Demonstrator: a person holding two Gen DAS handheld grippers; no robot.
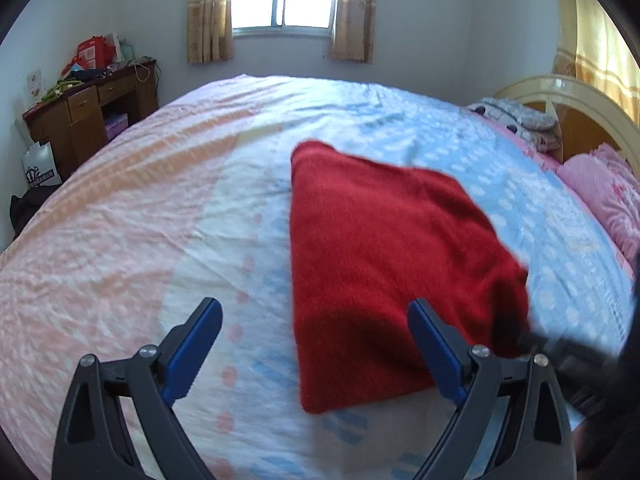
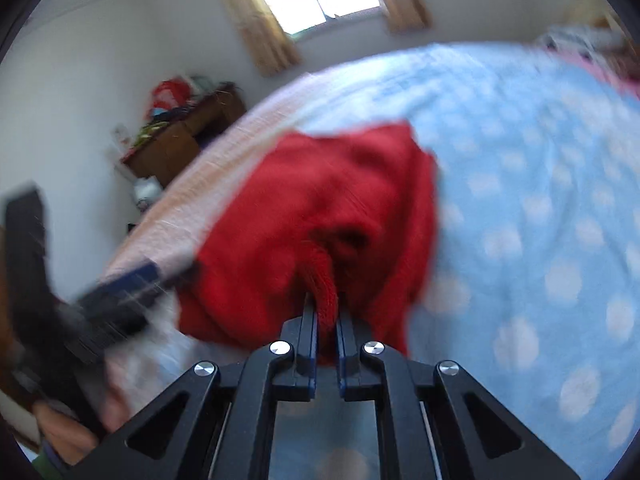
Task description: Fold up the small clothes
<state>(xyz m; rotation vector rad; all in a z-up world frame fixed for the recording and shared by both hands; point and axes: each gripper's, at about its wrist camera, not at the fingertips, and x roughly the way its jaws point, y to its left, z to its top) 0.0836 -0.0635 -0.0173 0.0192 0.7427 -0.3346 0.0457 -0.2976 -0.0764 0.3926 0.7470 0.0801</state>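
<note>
Red knit garment (image 1: 384, 264) lies folded on the bedsheet (image 1: 168, 208) in the left wrist view, filling the centre out toward four o'clock. Left gripper (image 1: 316, 340) hangs at six o'clock with its blue-padded jaws spread wide and nothing between them; its right finger overlaps the garment's near edge. At four o'clock a blurred dark shape meets the cloth. In the right wrist view, right gripper (image 2: 326, 316) at six o'clock is pinching a bunched fold of the garment. The left gripper shows blurred at eight o'clock.
</note>
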